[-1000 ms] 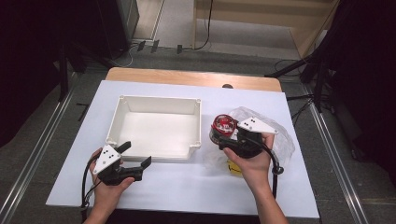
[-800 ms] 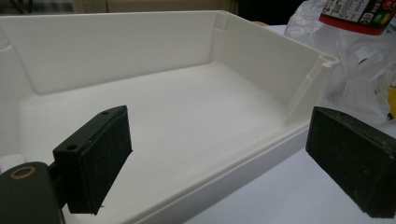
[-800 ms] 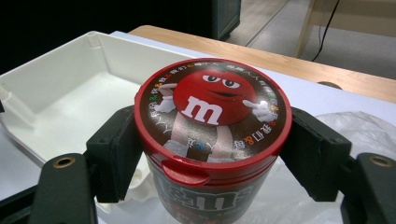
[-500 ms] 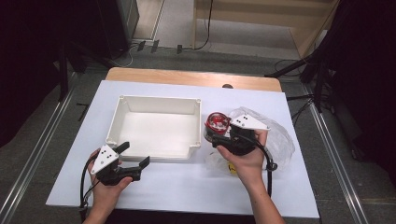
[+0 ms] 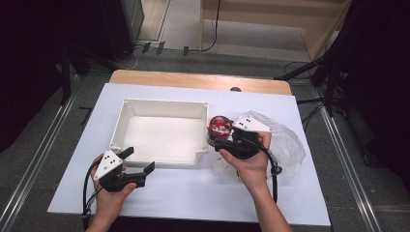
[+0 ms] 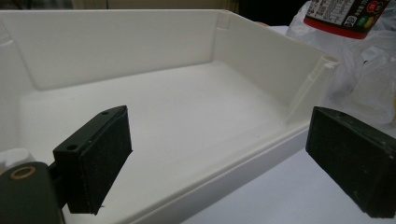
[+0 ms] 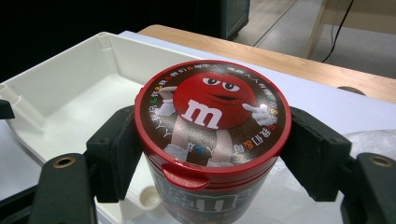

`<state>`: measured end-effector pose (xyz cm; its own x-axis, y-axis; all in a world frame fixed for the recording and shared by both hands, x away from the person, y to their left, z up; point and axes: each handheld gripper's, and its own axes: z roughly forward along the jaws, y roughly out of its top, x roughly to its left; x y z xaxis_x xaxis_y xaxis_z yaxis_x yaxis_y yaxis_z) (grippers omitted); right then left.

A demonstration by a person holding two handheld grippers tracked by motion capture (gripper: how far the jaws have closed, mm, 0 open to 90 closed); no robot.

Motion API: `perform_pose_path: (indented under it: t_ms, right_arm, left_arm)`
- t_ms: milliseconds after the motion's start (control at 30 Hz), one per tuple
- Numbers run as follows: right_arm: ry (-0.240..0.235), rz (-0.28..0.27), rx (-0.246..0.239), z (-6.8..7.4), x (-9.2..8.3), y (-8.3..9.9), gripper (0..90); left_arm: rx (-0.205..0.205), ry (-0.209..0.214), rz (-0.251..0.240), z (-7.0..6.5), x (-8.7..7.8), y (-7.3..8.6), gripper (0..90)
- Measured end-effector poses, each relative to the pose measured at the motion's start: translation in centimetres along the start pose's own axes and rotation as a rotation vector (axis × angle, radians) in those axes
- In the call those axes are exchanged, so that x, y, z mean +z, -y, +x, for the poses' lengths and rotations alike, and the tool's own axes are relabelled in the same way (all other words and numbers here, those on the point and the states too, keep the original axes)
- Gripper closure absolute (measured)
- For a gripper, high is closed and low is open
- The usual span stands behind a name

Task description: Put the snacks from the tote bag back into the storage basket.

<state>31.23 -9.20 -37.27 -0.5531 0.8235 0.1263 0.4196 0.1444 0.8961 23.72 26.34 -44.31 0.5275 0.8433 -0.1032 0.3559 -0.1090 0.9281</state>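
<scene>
Here the right gripper (image 7: 212, 154) clamps a round, glossy red-lidded candy tub (image 7: 212, 126) beside the white plastic tray (image 5: 159, 133); the left gripper (image 5: 138, 166) gapes empty.

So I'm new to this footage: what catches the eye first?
The red-lidded candy tub, clamped upright in the right gripper beside the white tray. Then the crinkled plastic bag on the tray's right, and the left gripper, open at the tray's near edge.
</scene>
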Motion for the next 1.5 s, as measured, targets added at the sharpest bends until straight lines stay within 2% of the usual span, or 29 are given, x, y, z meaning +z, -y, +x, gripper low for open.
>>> perform_pose_path:
  t_ms: [1500]
  right_arm:
    - [-0.034, 0.019, -0.02, 2.2, 2.4, -0.3, 26.1]
  left_arm:
    - [0.008, -0.01, 0.011, -0.1, -0.2, -0.1, 6.9]
